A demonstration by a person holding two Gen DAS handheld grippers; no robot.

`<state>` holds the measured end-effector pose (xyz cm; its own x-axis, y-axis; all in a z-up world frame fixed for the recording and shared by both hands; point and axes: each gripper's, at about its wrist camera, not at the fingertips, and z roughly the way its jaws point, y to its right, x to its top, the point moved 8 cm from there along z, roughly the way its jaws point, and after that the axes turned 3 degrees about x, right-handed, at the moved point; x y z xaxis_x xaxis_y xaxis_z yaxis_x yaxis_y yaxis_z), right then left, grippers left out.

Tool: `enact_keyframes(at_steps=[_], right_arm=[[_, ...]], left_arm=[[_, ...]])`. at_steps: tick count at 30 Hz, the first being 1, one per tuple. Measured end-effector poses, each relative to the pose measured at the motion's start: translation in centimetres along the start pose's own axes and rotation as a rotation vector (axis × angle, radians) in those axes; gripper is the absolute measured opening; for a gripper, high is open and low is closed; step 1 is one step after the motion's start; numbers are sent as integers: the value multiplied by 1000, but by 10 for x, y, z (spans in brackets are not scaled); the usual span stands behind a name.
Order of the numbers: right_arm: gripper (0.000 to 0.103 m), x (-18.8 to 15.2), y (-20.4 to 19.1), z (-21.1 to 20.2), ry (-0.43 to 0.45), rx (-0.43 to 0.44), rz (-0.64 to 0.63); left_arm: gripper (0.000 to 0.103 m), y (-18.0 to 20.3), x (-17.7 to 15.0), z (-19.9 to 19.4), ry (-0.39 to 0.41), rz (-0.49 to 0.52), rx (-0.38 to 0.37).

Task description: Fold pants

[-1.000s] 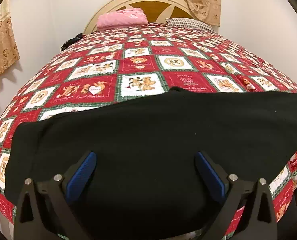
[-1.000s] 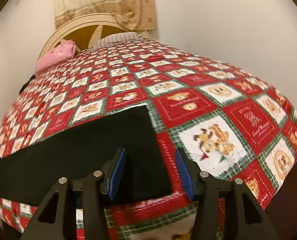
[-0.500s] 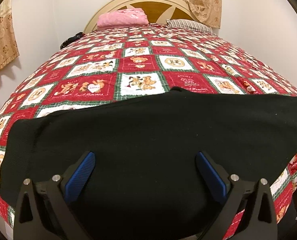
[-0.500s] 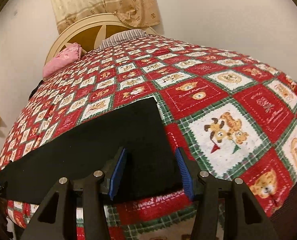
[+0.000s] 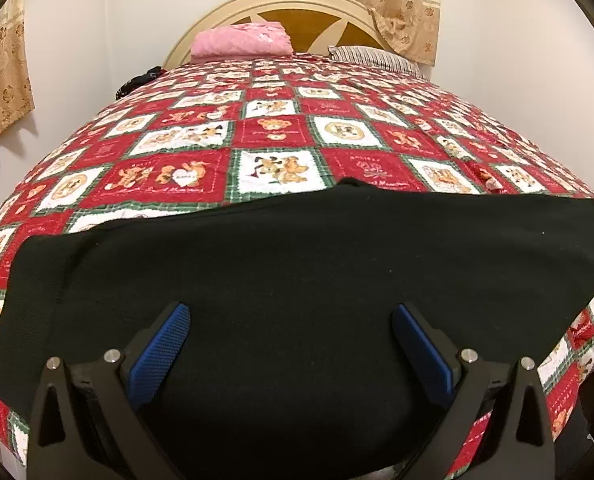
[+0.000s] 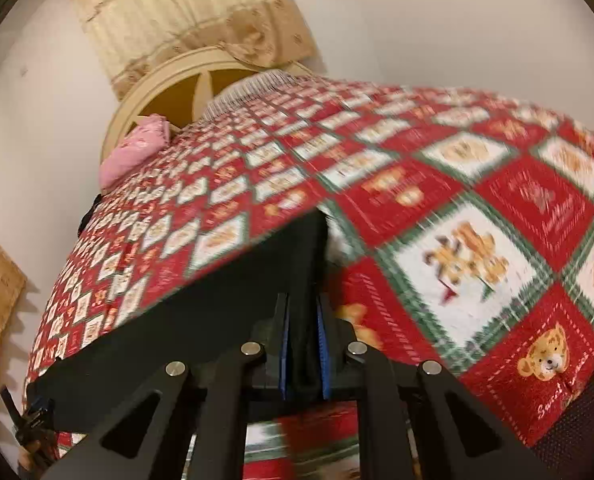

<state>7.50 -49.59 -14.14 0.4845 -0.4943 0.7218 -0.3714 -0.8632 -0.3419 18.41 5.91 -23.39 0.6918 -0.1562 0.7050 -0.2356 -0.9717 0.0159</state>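
Black pants (image 5: 297, 248) lie flat across the near end of the bed, lengthwise from left to right. My left gripper (image 5: 291, 312) hovers over their middle, open wide, with its blue pads (image 5: 159, 352) apart from the cloth. In the right wrist view the pants (image 6: 217, 300) run off to the left. My right gripper (image 6: 302, 304) is at their right-hand end. Its jaws are closing and pinch a raised fold of the black cloth between the blue pads (image 6: 323, 344). That end is lifted a little off the quilt.
A red, white and green bear-patterned quilt (image 5: 273, 128) covers the whole bed. A folded pink cloth (image 5: 241, 40) and a striped pillow (image 5: 373, 58) lie at the cream headboard (image 5: 297, 0). White walls and beige curtains (image 6: 193, 12) stand behind.
My right gripper has gone from open around the pants' right end to pinched on it, and has risen and rolled a little. The left gripper has stayed where it was, open.
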Motion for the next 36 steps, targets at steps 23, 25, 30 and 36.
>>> enact_keyframes(at_steps=[23, 25, 30, 36], right_arm=[[12, -64, -313, 22, -70, 334, -493], [12, -85, -330, 35, -99, 353, -526], [12, -143, -360, 68, -170, 367, -622], [13, -188, -360, 101, -263, 352, -709]], left_arm=[[103, 3, 6, -39, 90, -86, -162], [103, 7, 6, -38, 79, -91, -189], [103, 17, 2, -34, 45, -101, -241], [103, 36, 7, -34, 29, -92, -284]])
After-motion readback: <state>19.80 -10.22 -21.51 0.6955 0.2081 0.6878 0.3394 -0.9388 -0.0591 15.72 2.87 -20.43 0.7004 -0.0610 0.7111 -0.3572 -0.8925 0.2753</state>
